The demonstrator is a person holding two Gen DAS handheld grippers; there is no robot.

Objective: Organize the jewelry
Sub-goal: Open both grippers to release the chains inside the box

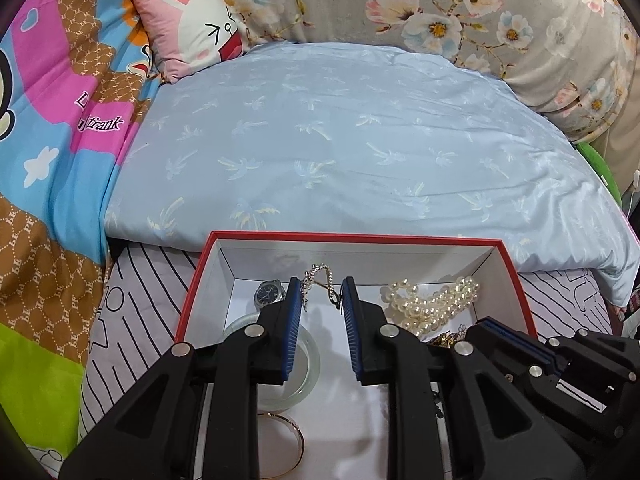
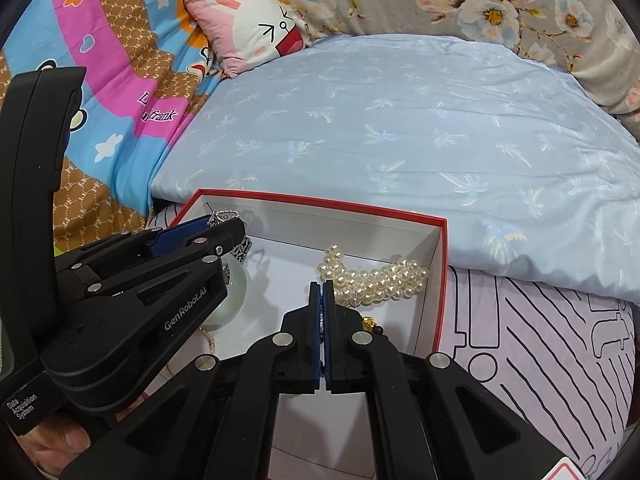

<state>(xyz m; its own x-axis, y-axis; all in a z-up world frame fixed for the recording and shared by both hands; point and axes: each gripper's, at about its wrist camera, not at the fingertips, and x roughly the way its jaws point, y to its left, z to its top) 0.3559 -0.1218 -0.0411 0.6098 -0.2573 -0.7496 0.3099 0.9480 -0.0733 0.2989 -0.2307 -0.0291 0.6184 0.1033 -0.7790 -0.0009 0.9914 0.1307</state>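
Bedding everywhere, and at the bed's near edge sits the red-rimmed box (image 1: 516,276). Sorting is under way: left tool (image 1: 322,300) hangs part open, nothing pinched, over a silver chain (image 1: 320,276) by the box's far wall. Right tool (image 2: 322,292) is closed and empty beside the pearls (image 2: 376,276). Next, I'd judge: a delicate pinch on the chain.

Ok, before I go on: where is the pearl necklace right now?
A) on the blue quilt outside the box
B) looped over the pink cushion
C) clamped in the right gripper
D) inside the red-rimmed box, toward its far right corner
D: the pearl necklace lies heaped on the white floor of the red-rimmed box, ahead of the shut right gripper, which holds nothing of it.
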